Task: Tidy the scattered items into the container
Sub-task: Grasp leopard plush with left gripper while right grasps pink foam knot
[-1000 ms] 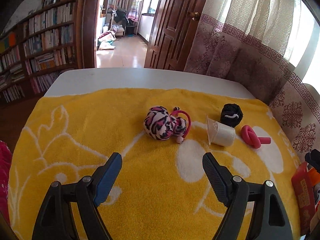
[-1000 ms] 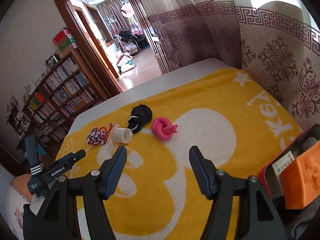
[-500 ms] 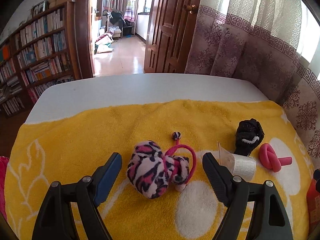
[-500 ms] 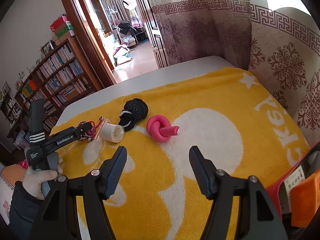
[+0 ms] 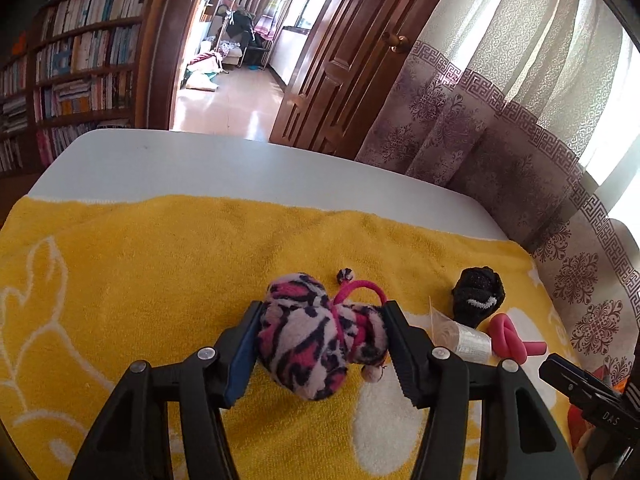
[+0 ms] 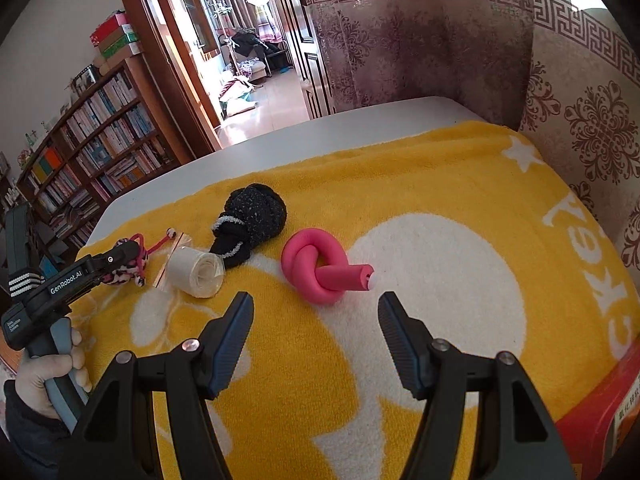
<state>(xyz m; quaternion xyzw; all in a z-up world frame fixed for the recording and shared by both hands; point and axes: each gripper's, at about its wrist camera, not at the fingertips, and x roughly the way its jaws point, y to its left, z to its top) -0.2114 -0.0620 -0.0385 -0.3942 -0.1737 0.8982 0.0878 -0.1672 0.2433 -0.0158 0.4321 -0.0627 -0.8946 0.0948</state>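
A pink, white and black leopard-print plush hair tie (image 5: 304,344) lies on the yellow towel (image 5: 140,264). My left gripper (image 5: 323,312) is closing on it, with a pad pressed against each side. From the right wrist view that same gripper (image 6: 100,268) covers most of the hair tie (image 6: 124,274). My right gripper (image 6: 315,300) stands open just above the towel. A pink knotted foam roller (image 6: 316,264) lies just ahead of its fingertips, apart from them. The red container's rim (image 6: 592,408) shows at the lower right.
A white roll in clear wrap (image 6: 196,270) and a black knotted sock (image 6: 252,216) lie between the hair tie and the roller. The towel covers a white table (image 5: 200,168). Patterned curtains (image 6: 580,128) hang close behind it. A gloved hand (image 6: 40,372) holds the left gripper's handle.
The left gripper moved forward over the hair tie and its jaws drew in onto it. The right gripper came forward and lower toward the pink roller, jaws unchanged.
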